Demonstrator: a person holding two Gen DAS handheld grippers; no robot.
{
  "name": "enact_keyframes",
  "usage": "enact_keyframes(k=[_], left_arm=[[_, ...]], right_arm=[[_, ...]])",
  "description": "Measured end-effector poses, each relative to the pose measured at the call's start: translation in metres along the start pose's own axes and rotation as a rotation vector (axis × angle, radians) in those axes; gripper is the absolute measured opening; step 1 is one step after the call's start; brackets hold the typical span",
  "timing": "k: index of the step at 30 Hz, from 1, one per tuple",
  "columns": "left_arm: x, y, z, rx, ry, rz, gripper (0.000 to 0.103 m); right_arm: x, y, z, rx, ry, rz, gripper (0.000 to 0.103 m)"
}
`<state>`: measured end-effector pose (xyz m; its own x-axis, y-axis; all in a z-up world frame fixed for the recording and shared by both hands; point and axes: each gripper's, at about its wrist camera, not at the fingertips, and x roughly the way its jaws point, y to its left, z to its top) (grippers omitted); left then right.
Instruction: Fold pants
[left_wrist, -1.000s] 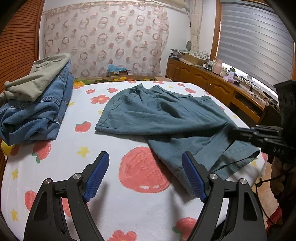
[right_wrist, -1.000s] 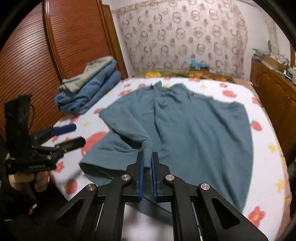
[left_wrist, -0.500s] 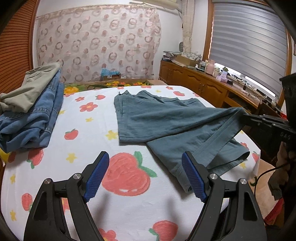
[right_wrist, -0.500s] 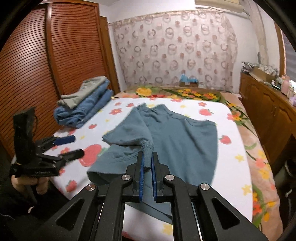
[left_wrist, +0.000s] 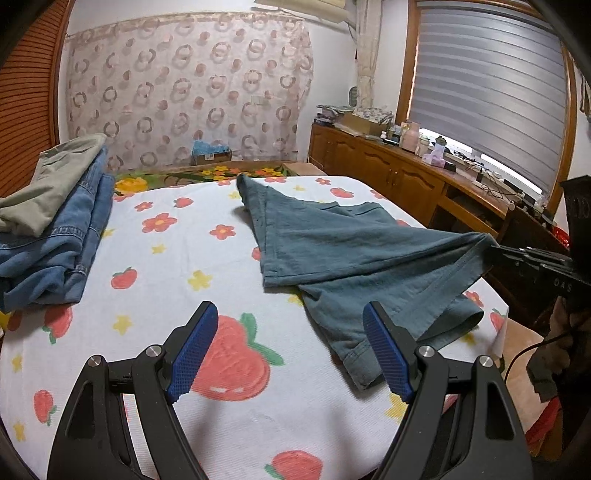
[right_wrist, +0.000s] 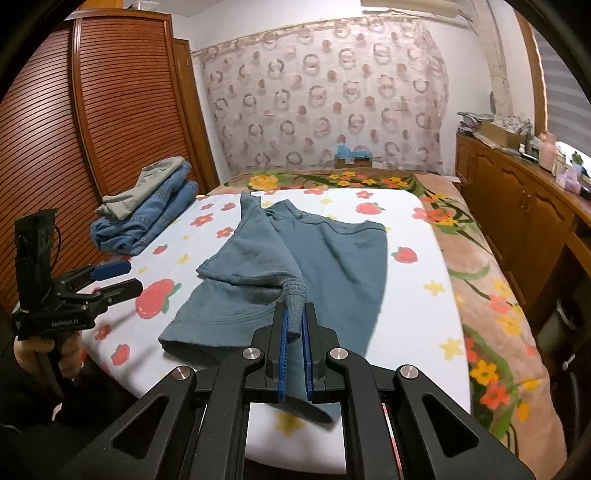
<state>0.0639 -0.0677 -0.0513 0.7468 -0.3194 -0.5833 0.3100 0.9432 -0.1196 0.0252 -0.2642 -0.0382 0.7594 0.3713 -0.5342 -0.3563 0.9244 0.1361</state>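
Teal pants (left_wrist: 351, 251) lie on the bed, one leg folded across the other; they also show in the right wrist view (right_wrist: 332, 254). My right gripper (right_wrist: 294, 332) is shut on a bunched cuff of the pants and holds it lifted off the sheet near the bed's front edge. It shows at the right of the left wrist view (left_wrist: 532, 262), pulling the fabric taut. My left gripper (left_wrist: 291, 350) is open and empty above the sheet, left of the pants' lower leg. It shows at the left of the right wrist view (right_wrist: 114, 278).
A stack of folded jeans and khaki trousers (left_wrist: 48, 221) sits at the bed's left side, also in the right wrist view (right_wrist: 147, 210). The strawberry-print sheet (left_wrist: 166, 266) covers the bed. A wooden cabinet (left_wrist: 406, 184) runs along the right; a slatted wardrobe (right_wrist: 92, 129) stands left.
My right gripper has pulled the held cuff back and to the right, dragging the pants across the bed and narrowing them. My left gripper stays open and has drawn back a little.
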Motion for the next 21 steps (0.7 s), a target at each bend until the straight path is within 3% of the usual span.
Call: enact_keyframes(k=[21], left_arm=[[0.014, -0.013, 0.000, 0.043, 0.043, 0.024, 0.081]], right_arm=[[0.005, -0.019, -0.018, 0.085, 0.087, -0.004, 0.007]])
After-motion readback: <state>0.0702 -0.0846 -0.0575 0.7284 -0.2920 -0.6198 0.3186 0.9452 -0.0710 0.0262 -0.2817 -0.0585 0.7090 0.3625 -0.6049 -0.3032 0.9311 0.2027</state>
